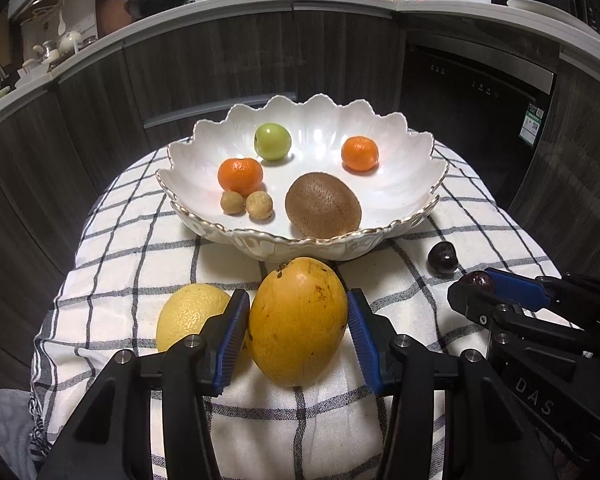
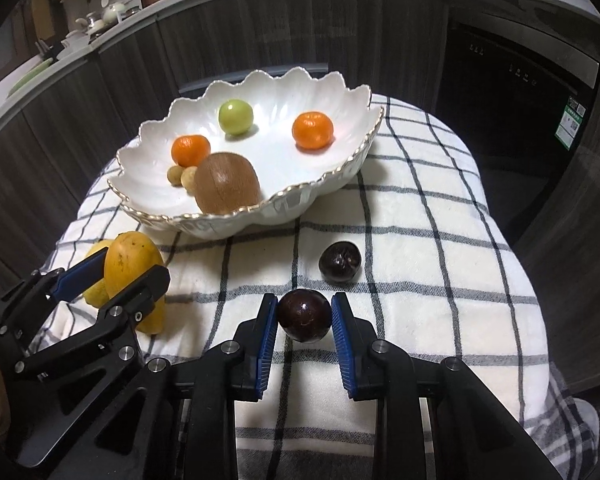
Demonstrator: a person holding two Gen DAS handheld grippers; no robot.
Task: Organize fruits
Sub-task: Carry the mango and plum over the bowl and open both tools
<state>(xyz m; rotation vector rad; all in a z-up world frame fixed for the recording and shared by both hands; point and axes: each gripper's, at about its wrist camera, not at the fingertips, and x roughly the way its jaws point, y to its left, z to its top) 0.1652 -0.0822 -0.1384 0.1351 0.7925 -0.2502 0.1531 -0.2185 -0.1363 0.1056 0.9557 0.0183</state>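
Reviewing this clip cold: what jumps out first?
The left gripper straddles a big yellow-orange mango on the checked cloth, while the right gripper brackets a dark plum. Behind them sits a scalloped white bowl already holding a kiwi, two tangerines and a green fruit.
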